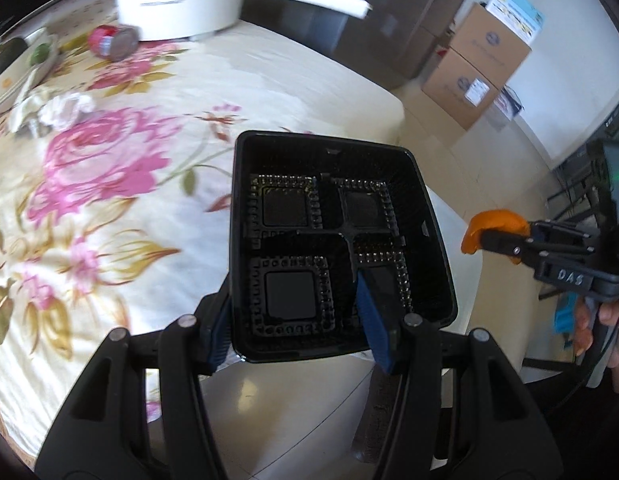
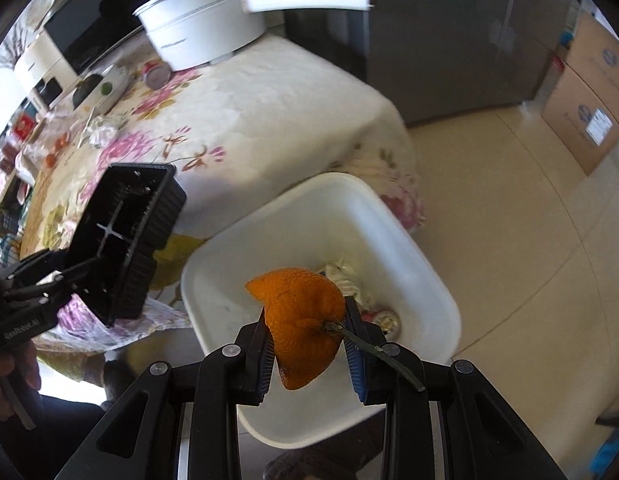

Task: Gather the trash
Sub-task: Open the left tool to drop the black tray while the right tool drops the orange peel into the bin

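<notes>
The counter [image 2: 293, 92] is covered by a cream cloth printed with pink flowers, and a white pot [image 2: 205, 28] is seen at its far end. A white bin [image 2: 421, 256] stands on the floor against the counter's near corner, with crumpled trash already lying inside. A black tray [image 1: 337, 240], empty and tilted, is held over the counter's edge by the left tool [image 1: 299, 320], whose pads are clamped across one wall. An orange peel [image 2: 301, 320] is pinched in the right tool [image 2: 309, 344], directly above the bin. A red can [image 1: 113, 42] lies tipped beside the pot.
</notes>
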Motion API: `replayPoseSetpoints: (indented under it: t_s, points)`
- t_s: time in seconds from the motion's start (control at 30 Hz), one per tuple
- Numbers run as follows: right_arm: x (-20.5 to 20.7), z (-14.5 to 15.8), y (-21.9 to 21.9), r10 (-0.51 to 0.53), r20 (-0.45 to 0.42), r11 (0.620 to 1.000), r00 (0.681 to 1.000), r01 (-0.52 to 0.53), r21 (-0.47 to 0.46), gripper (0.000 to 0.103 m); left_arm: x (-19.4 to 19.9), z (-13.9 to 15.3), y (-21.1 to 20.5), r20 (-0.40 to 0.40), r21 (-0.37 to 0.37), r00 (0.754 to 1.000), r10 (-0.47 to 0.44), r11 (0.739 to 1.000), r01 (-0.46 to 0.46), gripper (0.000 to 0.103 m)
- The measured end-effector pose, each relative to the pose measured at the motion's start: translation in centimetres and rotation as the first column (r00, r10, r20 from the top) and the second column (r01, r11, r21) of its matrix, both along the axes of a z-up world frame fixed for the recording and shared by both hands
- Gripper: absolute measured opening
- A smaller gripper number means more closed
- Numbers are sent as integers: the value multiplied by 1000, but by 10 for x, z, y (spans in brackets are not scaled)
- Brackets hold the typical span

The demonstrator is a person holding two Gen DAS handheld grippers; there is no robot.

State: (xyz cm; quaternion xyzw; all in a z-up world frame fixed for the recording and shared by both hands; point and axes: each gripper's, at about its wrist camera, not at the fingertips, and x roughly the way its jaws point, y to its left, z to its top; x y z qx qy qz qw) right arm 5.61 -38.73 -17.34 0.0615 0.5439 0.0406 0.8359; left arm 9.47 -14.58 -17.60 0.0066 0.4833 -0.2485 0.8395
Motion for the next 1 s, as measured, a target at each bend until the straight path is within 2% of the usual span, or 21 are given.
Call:
replayPoseSetpoints:
  t_s: [0.33,0.7,0.73,0.77,0.8,0.87,1.0]
  points:
    - [-15,-13,-38,-64,-32,998,997,64,2,32,-5,-9,-44,16,54,994,-107,993,106,57]
    - [-20,-15,-53,-93,-32,996,995,93,9,32,-7,-20,-68,39,88,985,-166,983,162,58]
    - [-20,-15,-53,-93,-33,996,995,93,9,32,-7,-21,-70,48,77,984,-170,983,166,59]
    - [-20,-15,-53,-92,-33,996,995,92,9,32,-7,-21,-71,54,67,982,-179,982,175,68]
    - [-20,-15,-52,-91,-34,996,995,91,8,32,-5,-22,-71,54,74,983,-177,982,173,83]
    - [-20,-16,-51,-91,-37,996,995,91,6,32,-2,-22,-70,62,98,986,-152,984,146,93]
    - [-20,-16,-49,-88,-37,996,995,88,3,32,3,-11,-58,80,101,990,-117,989,109,95]
